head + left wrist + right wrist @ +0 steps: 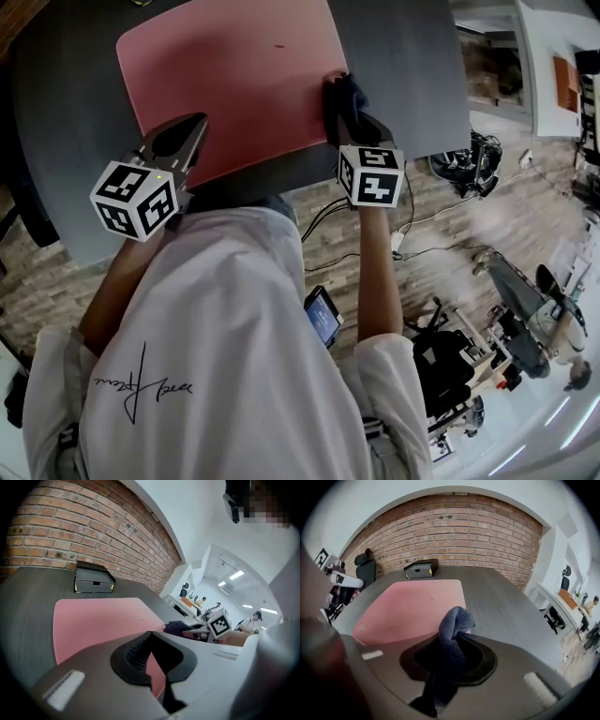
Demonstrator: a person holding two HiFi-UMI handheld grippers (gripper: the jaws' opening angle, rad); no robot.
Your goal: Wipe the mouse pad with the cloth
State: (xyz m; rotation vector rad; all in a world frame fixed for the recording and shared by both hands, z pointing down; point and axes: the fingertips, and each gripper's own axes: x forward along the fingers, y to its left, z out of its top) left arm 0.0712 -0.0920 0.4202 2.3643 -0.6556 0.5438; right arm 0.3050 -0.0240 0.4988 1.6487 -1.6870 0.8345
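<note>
Pinching cloth [457,618] at the mouse pad [234,75] on grey table [403,75], right gripper [451,653] (left gripper [151,637] fingers [135,652] pressed together) faces brick wall [454,531].

A mouse pad [234,84] lies on a table [412,75]. A box [421,568] stands behind it at the table's far end, before a brick wall [454,522]. A cloth [454,623], between the right gripper's [352,114] jaws, sits at the pad's right edge, apparently touching it. The left gripper [190,129] hangs over the pad's near left corner, well apart from the right one.
</note>
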